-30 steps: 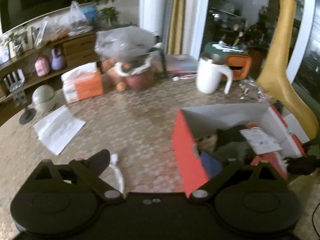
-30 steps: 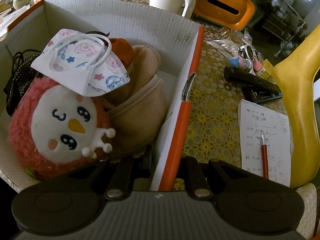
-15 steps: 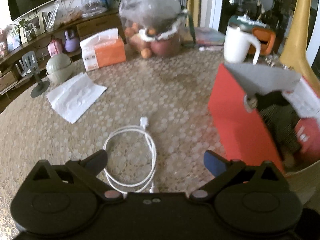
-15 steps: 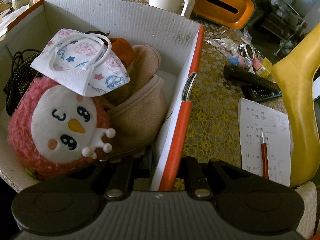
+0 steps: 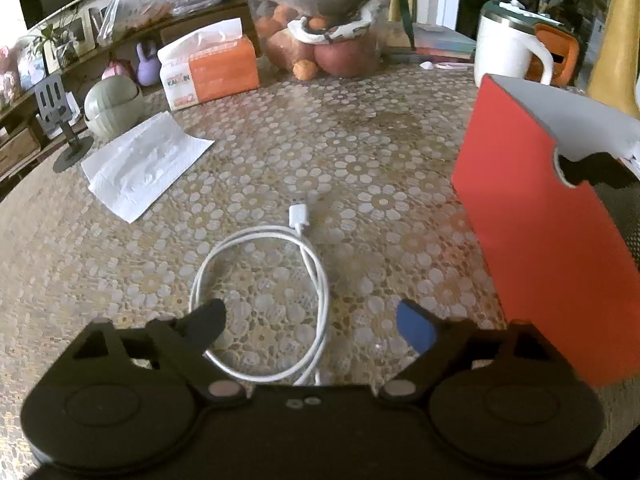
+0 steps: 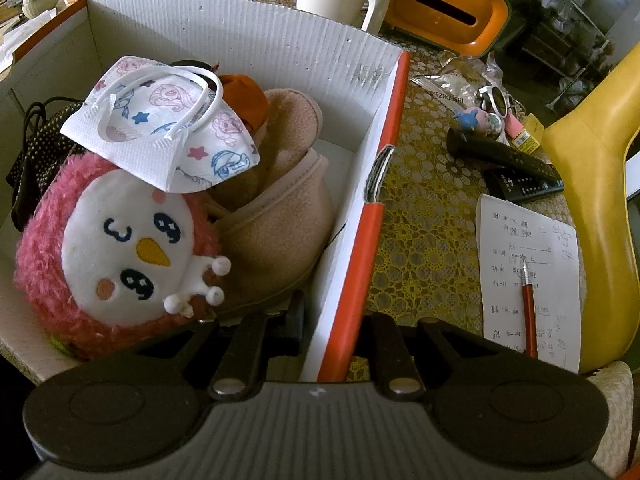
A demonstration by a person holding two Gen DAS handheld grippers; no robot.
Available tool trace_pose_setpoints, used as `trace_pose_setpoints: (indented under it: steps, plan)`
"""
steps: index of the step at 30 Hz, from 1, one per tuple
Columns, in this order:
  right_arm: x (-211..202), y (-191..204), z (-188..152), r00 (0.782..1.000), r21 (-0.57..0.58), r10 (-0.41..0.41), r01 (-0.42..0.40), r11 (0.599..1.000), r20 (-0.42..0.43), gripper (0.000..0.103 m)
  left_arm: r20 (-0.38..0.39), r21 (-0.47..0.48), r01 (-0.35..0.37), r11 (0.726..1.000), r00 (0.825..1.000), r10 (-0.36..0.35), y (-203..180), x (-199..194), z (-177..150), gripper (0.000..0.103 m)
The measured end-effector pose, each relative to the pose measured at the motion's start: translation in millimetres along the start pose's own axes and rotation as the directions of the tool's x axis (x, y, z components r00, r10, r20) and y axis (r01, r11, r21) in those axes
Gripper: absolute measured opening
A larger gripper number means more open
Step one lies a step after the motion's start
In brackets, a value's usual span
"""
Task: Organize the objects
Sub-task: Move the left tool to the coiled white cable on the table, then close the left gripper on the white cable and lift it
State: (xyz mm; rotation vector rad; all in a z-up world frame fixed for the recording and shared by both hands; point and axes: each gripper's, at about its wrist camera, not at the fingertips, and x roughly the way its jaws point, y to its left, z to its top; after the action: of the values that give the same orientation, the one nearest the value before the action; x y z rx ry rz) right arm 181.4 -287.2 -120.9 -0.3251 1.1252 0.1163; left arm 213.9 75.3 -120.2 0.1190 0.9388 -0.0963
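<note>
round table (image 5: 280, 128) under a lace-patterned cloth, with a cluttered sideboard shelf (image 5: 36, 112) behind it at the back left.

red cardboard box (image 5: 536, 240), white inside, stands on the table at the right. packed in it: pink plush toy (image 6: 112, 256) with a white face, tan fleece slipper (image 6: 280, 216) beside it, printed face mask (image 6: 168, 128) lying on top of the plush, dark dotted fabric (image 6: 36, 152) against the left wall.

bag of fruit (image 5: 320, 28), orange tissue pack (image 5: 208, 68) and white mug (image 5: 508, 52) stand along the far side of the table. a folded white paper (image 5: 144, 164) lies flat at the left.

white usb cable (image 5: 264, 300) is coiled loosely on the cloth, well left of the box, plug end pointing away.

left gripper (image 5: 310, 322) is wide apart but closing, low over the near part of the coil; the cable loop lies between the fingers, pads not pressing on it.

right gripper (image 6: 334, 332) is clamped shut on the box's near right wall, one finger inside and one outside.

handwritten note (image 6: 528, 272) with a red pen (image 6: 529, 312) on it, right of the box; remote control (image 6: 504, 156) beyond that.
</note>
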Motion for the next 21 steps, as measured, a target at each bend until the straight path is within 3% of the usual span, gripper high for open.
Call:
trace_pose_setpoints:
  steps: [5,9,15,21]
  plan:
    - [-0.2,0.2,0.0,1.0,-0.002,-0.001,0.001,1.0,0.0,0.014,-0.027,-0.027,0.002,1.0,1.0,-0.003,1.6,9.9,2.9,0.069]
    - [-0.3,0.2,0.1,1.0,-0.001,0.0,0.0,1.0,0.0,0.014,-0.035,-0.048,0.003,0.999,0.999,-0.005,3.6,12.2,4.9,0.066]
    - [-0.6,0.1,-0.5,1.0,-0.002,-0.001,0.001,1.0,0.001,0.014,-0.06,-0.056,0.008,0.998,0.998,-0.011,3.2,16.6,6.9,0.048]
    - [-0.4,0.4,-0.2,1.0,-0.003,-0.001,0.001,1.0,0.0,0.014,-0.064,-0.074,0.033,0.997,0.997,-0.038,1.6,15.2,8.6,0.021]
